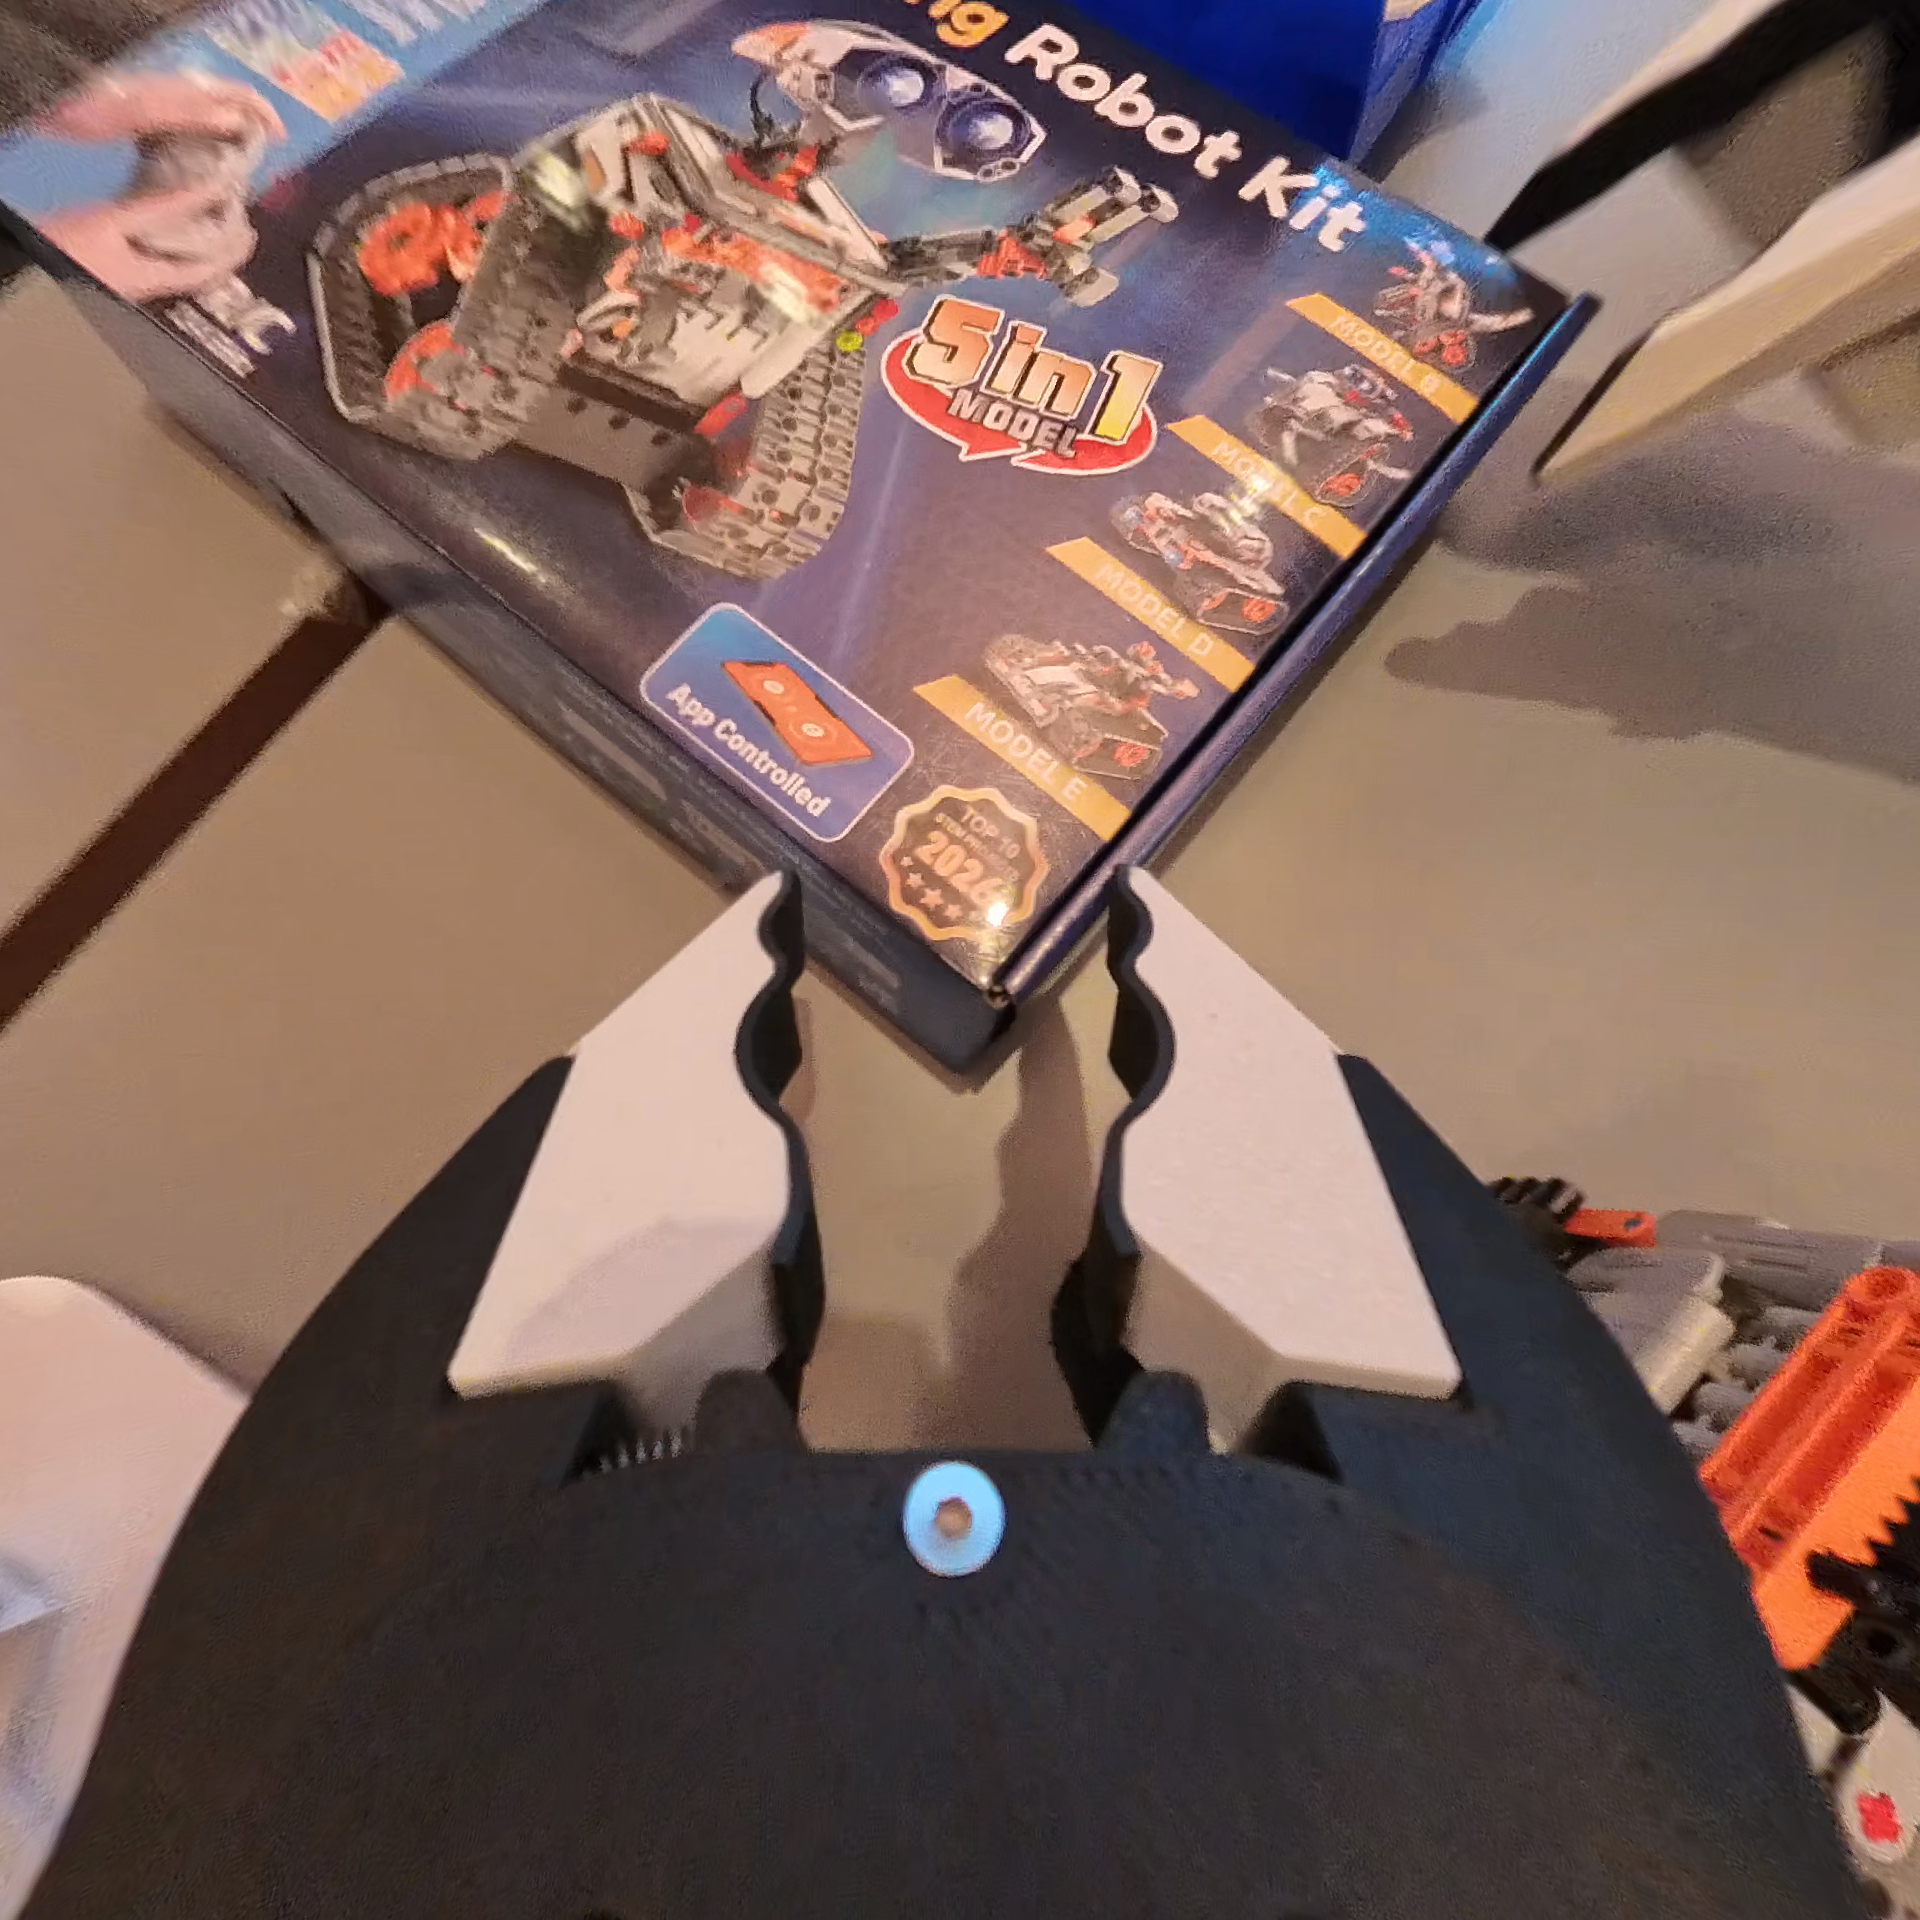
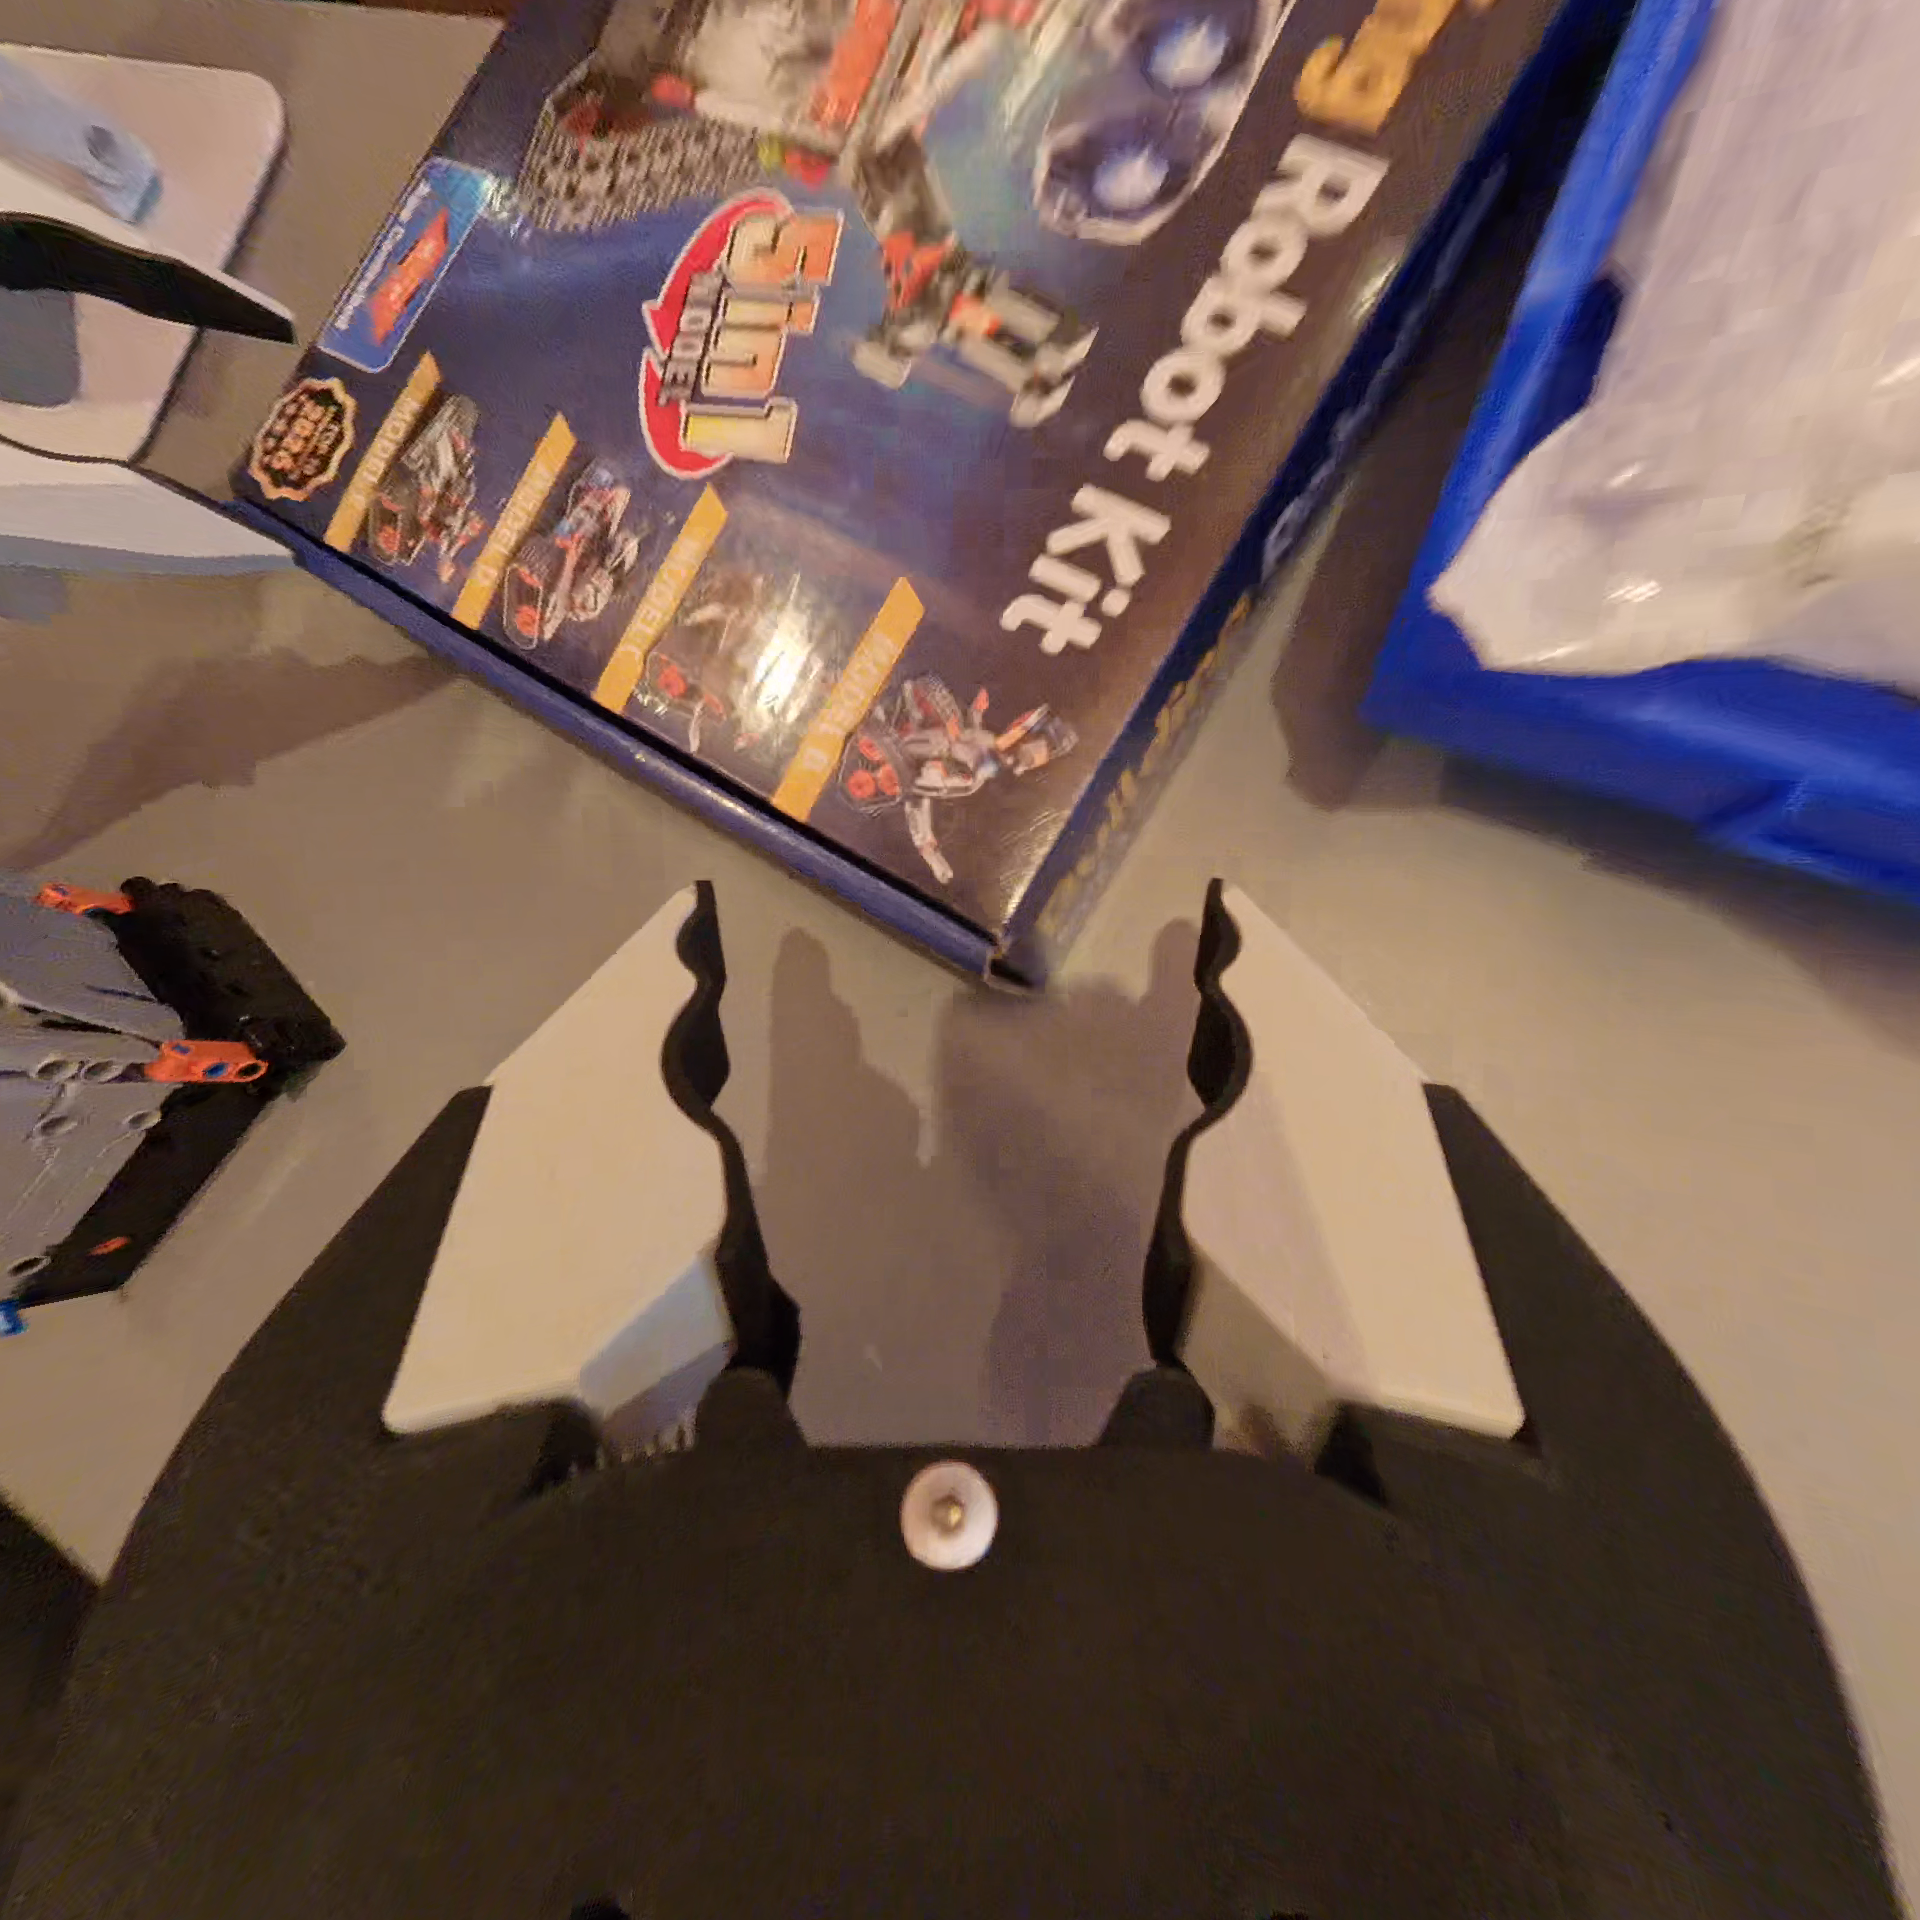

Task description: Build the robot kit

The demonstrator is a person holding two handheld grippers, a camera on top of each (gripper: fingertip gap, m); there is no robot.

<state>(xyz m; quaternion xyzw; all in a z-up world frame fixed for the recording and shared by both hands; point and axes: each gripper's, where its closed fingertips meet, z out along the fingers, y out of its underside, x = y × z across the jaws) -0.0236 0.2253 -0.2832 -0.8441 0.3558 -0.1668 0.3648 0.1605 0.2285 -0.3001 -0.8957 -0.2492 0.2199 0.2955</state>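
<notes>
A dark blue printed cardboard box point(image 1: 831, 416) with pictures of a tracked toy robot lies flat on the grey table. My left gripper point(image 1: 951, 894) is open and empty, its fingertips on either side of the box's near corner, just above it. The box also shows in the right wrist view point(image 2: 790, 416). My right gripper point(image 2: 956, 904) is open and empty, a little short of another corner of the box. The left gripper's finger point(image 2: 156, 281) shows at the far left of the right wrist view.
A grey, black and orange brick-built model point(image 1: 1808, 1455) sits at the right of the left wrist view and shows at the left of the right wrist view point(image 2: 125, 1060). A blue bin point(image 2: 1662, 748) with a white plastic bag stands to the right. A white object point(image 1: 62, 1455) lies at lower left. To reach the white object point(image 1: 62, 1455) in a straight line is about 20 cm for my left fingers, about 40 cm for my right. It turns up in the right wrist view point(image 2: 215, 189) as well.
</notes>
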